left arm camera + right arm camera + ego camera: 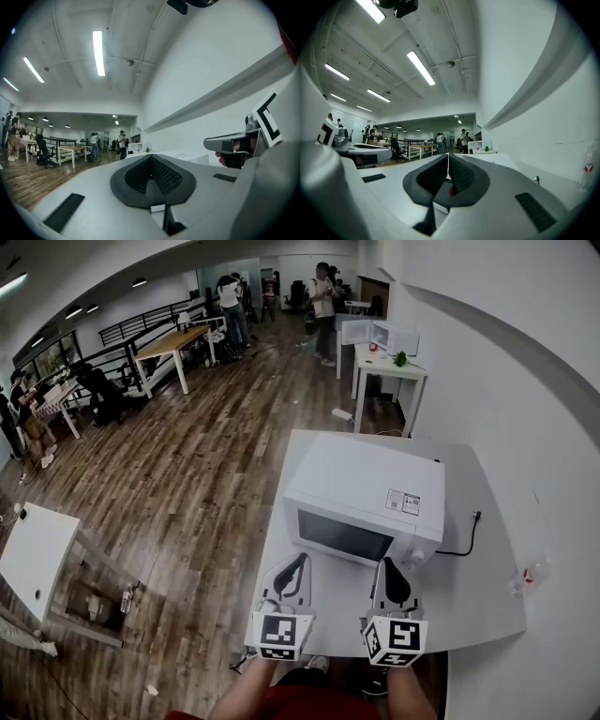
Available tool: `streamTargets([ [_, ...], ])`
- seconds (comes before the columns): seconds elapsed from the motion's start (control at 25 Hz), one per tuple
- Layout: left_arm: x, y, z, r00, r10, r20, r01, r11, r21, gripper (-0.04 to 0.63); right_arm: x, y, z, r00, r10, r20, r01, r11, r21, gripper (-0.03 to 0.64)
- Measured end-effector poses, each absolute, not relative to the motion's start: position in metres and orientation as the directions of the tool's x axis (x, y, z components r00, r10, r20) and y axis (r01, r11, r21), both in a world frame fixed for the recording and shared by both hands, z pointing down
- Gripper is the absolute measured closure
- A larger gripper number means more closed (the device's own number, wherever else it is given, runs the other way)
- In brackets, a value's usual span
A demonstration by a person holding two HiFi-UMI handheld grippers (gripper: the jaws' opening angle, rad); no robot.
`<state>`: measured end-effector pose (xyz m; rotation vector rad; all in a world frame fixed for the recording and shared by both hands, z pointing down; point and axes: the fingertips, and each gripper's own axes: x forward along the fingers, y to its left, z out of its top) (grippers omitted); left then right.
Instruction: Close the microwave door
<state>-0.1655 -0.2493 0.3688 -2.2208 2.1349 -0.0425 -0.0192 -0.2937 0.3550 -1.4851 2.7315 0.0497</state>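
While the left tool [300,561] and right tool [390,565] are held level just in front of the microwave [367,486], nothing's gripped: both sets of jaws are pinched together, empty. The microwave is parked on the white counter [473,601], door [339,536] already shut, so the inside can't be seen.
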Motion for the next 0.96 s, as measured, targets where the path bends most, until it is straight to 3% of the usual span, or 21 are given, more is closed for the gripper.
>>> streamTargets([
  [0.96, -0.168, -0.266, 0.377, 0.008, -1.0, -0.02, -0.998, -0.007, -0.067, 0.569, -0.031, -0.312, 0.355, -0.586, -0.81, -0.037, -0.81, 0.584, 0.045, 0.589],
])
